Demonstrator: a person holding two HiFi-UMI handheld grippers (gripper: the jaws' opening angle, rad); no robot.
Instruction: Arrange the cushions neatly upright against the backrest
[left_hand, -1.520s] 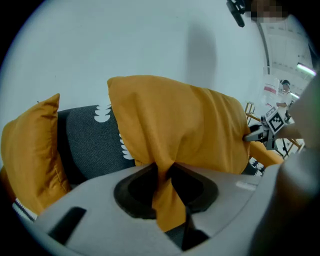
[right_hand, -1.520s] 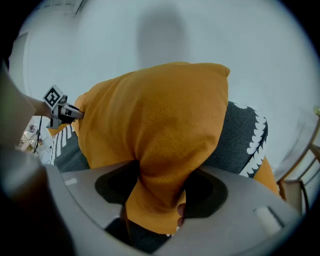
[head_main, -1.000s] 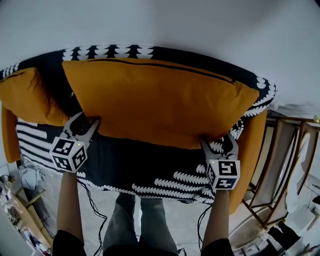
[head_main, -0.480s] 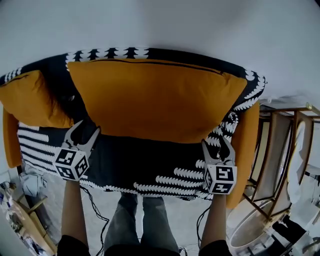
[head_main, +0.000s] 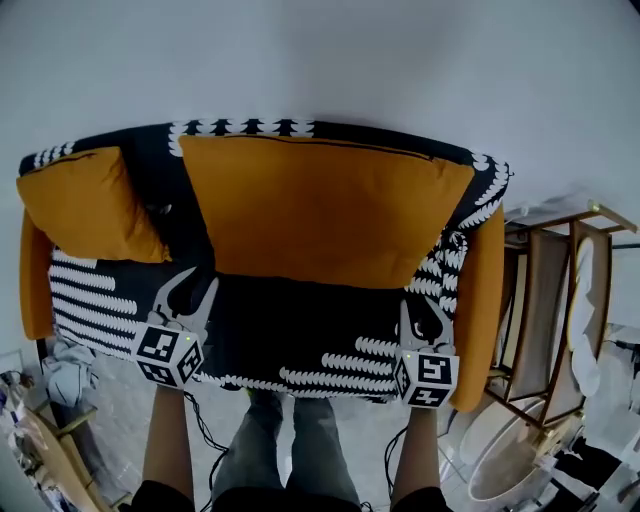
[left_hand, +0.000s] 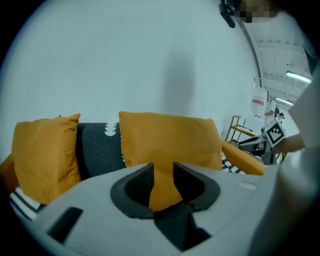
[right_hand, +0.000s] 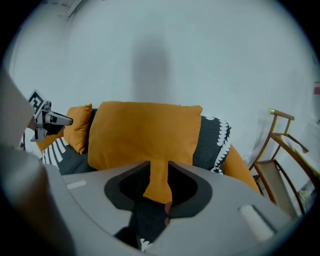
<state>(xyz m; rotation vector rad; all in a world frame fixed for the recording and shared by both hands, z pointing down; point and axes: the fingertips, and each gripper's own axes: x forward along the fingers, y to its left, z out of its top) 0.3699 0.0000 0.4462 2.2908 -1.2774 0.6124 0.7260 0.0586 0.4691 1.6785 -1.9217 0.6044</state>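
A large orange cushion stands upright against the backrest of a sofa with a black-and-white patterned cover. A smaller orange cushion leans upright at the sofa's left end. My left gripper hovers over the seat's front left, clear of the large cushion's lower left corner. My right gripper hovers off its lower right corner. Both pairs of jaws have just been closing and show a narrow gap with nothing between them. The left gripper view shows both cushions beyond its jaws.
Orange armrests bound the sofa. A wooden folding chair stands right of it, also in the right gripper view. A white wall rises behind. The person's legs are at the seat's front edge; clutter lies on the floor at left.
Both grippers have drawn back from the large cushion's lower corners toward the seat's front edge, and their jaws have narrowed. The cushion stays upright against the backrest.
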